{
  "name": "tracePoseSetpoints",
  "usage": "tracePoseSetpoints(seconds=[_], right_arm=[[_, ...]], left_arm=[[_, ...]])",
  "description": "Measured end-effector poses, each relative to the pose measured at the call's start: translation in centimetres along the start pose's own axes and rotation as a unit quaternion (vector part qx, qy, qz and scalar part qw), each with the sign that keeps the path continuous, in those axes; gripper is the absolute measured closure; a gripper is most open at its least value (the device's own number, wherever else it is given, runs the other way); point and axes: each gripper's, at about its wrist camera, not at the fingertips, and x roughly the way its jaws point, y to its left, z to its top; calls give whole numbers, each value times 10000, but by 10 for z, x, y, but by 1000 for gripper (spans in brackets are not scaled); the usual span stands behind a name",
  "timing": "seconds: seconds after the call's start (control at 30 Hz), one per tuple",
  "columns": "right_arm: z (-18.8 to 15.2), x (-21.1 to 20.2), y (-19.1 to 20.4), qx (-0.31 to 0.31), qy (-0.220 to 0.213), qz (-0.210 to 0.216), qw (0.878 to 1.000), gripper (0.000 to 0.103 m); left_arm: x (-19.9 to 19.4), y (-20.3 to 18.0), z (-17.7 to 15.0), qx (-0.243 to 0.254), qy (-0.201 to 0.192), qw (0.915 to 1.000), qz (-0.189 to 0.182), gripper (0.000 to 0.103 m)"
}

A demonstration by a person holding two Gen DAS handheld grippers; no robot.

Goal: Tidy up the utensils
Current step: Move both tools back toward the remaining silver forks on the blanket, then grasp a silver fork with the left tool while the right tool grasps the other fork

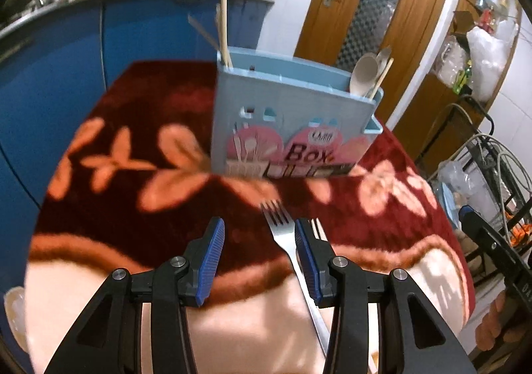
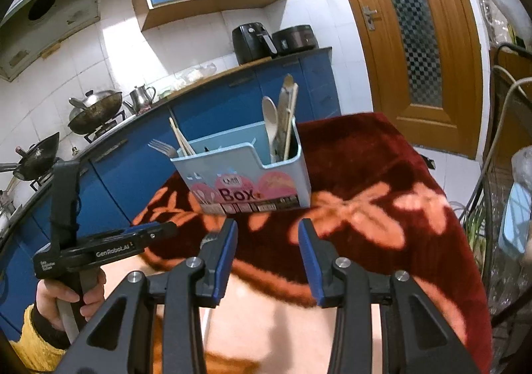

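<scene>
Left gripper (image 1: 259, 237): jaws partly apart, nothing clamped; a steel fork (image 1: 282, 231) lies on the red floral blanket (image 1: 116, 207) just inside its right pad, tines pointing ahead. Right gripper (image 2: 268, 242): jaws partly apart, empty. Ahead of both stands the pale-blue utensil box (image 2: 246, 174), holding chopsticks (image 2: 181, 141), another fork (image 2: 163, 147) and spoons (image 2: 271, 122).

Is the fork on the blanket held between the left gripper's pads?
No. The fork lies on the blanket beside one pad of the open left gripper, with the other pad well clear of it.
</scene>
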Motion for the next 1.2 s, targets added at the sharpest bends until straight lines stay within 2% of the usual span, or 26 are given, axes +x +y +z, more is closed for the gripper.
tracePoseSetpoints(seconds=[0.3,0.37,0.7,1.07,1.2], right_arm=[[-9,5,-19,250,116,-44,9996,62],[-11,6,-23,286,132,-51,9995,62],[-16,12,-35,446,202,-24,9988,62],[-17,13,-44,565,197,28,9982,62],[-19,14,-42,546,217,67,9982,62]], left_arm=[[34,2,-4,-140,476,9987,-65,60],[40,-1,-3,-89,539,9985,-89,64],[56,-23,7,411,631,9972,45,66],[68,-34,15,614,936,9936,120,67],[74,-30,20,368,991,9944,-75,76]])
